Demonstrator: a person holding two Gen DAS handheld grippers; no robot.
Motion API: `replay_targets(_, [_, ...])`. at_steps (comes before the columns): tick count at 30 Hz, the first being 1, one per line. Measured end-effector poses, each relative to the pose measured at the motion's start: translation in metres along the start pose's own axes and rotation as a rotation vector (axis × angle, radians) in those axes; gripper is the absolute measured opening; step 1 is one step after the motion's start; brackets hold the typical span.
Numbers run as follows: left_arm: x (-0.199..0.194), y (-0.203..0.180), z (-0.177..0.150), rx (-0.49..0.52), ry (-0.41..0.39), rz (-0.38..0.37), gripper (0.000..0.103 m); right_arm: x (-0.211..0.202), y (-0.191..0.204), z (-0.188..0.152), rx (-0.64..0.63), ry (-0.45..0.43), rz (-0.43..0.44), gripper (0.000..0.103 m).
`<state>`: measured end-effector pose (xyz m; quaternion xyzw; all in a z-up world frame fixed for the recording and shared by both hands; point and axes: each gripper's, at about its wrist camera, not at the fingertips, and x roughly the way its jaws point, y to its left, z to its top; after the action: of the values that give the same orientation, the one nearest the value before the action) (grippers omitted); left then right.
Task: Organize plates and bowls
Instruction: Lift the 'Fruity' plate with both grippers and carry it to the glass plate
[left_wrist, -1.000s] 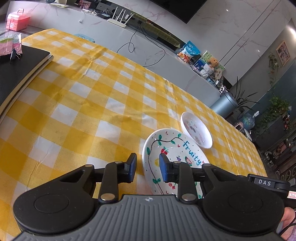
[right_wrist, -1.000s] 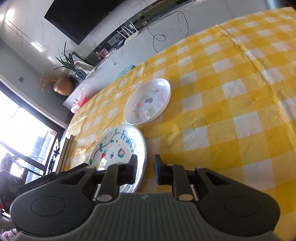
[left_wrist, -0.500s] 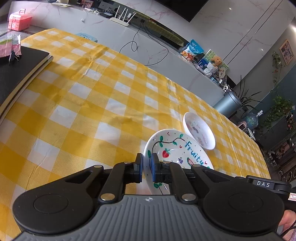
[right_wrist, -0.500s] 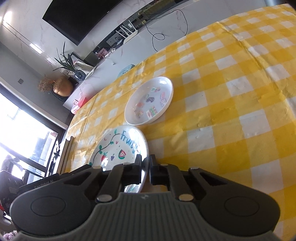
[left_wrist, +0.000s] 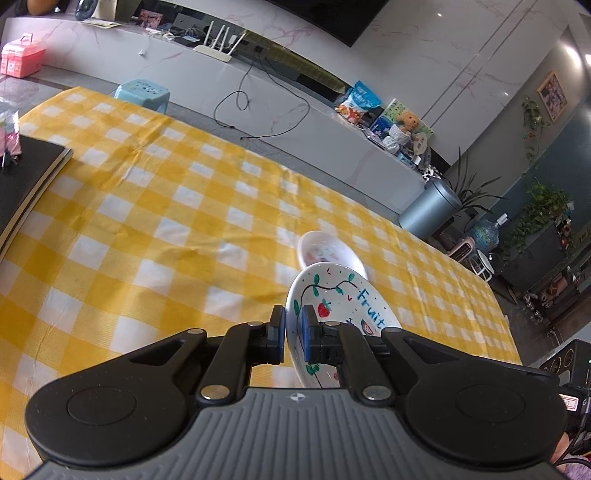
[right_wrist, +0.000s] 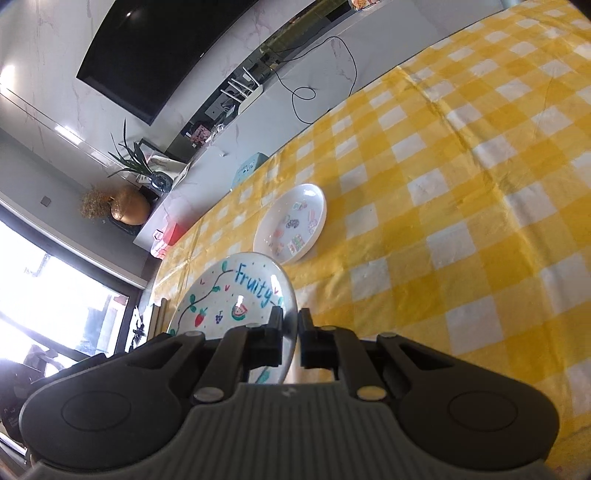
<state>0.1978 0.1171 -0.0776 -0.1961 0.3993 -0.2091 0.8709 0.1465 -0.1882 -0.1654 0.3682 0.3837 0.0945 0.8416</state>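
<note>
A: What sits nearest in the left wrist view?

B: The left gripper (left_wrist: 293, 334), low in the centre of the frame. Its jaws are drawn narrow and pinch the left rim of the painted plate (left_wrist: 341, 306), the one with "Fruity" lettering, a strawberry and a vine.

A: And in the right wrist view?

B: Much the same. The right gripper (right_wrist: 291, 334) is at lower centre, its jaws narrow and clamped on the right rim of that plate (right_wrist: 229, 295), so the plate is held from both sides. It looks tilted and raised off the checked tablecloth (left_wrist: 147, 236), though I cannot tell how far.

A: What lies just past it?

B: A small white bowl (left_wrist: 325, 251) with little coloured pictures inside. In the left view it peeks out just above the plate's far edge, a bit blurred. In the right view the bowl (right_wrist: 293, 221) sits on the cloth (right_wrist: 461, 206) at centre frame, up and right of the plate.

A: Further back?

B: In the left view a black notebook (left_wrist: 26, 177) lies on the cloth at the left edge. Beyond the table, a pale stone counter (left_wrist: 258, 103) crosses the upper frame with a white router (left_wrist: 218, 46) on it.
</note>
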Motion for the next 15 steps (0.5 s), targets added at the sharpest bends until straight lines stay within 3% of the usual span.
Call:
replay_targets(8, [-0.017, -0.060, -0.001, 0.059, 0.018, -0.014, 0.009, -0.060, -0.008, 0.002, 0.039, -0.081, 0.020, 0.006])
replay_targets(15, [-0.012, -0.113, -0.027, 0.112, 0.060, -0.024, 0.009, -0.117, -0.039, -0.004, 0.102, -0.146, -0.005, 0.006])
